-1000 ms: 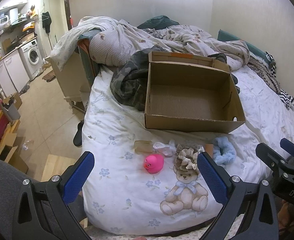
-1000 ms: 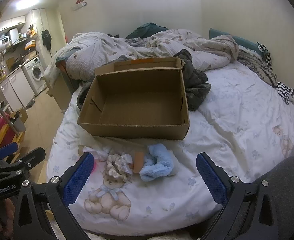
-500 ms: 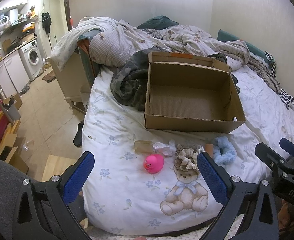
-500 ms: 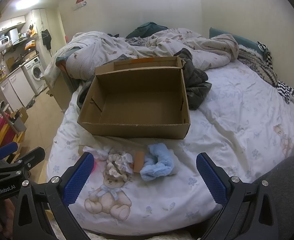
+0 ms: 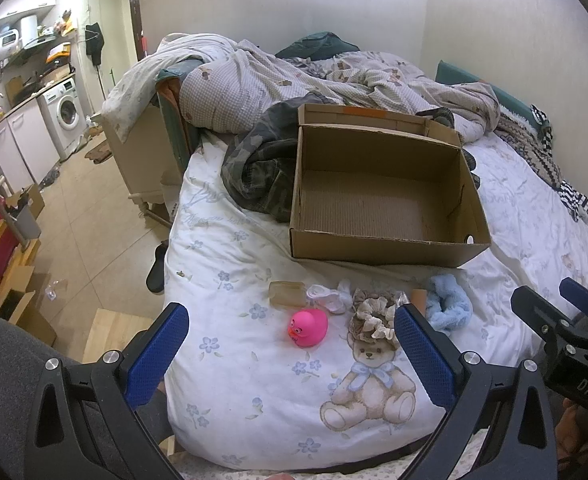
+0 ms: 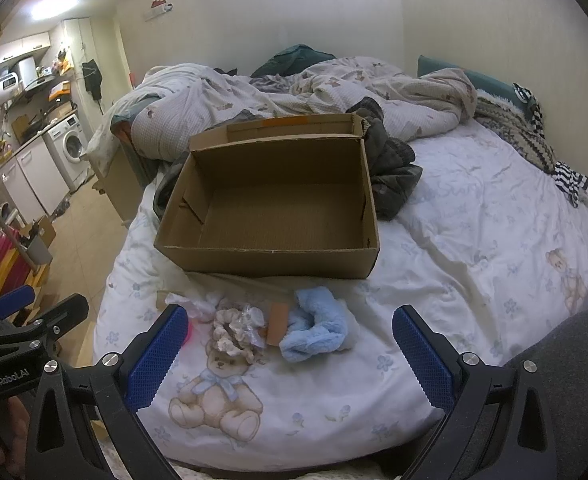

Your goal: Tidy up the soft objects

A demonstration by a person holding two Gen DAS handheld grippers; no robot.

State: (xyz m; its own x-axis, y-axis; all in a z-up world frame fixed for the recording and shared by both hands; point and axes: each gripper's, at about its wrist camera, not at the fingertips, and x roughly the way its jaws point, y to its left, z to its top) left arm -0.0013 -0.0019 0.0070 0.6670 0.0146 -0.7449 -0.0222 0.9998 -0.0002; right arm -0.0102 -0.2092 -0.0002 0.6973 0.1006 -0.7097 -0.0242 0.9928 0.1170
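An empty cardboard box (image 5: 378,246) (image 6: 270,258) stands on the bed. In front of it lie a pink rubber duck (image 5: 309,327), a translucent amber block (image 5: 287,294), a white cloth piece (image 5: 326,297) (image 6: 194,306), a beige frilly scrunchie (image 5: 372,318) (image 6: 236,330), a small brown tube (image 5: 419,297) (image 6: 277,322) and a light blue fluffy item (image 5: 448,306) (image 6: 318,330). My left gripper (image 5: 290,356) is open and empty, near the duck. My right gripper (image 6: 288,354) is open and empty, near the blue item; it also shows in the left wrist view (image 5: 562,322).
A white bedsheet (image 5: 254,380) with a teddy print covers the bed. A camouflage garment (image 5: 258,172) lies left of the box, and a rumpled duvet (image 5: 334,76) behind it. A tiled floor with a washing machine (image 5: 68,114) lies to the left.
Both grippers have barely shifted; nothing was picked up or moved.
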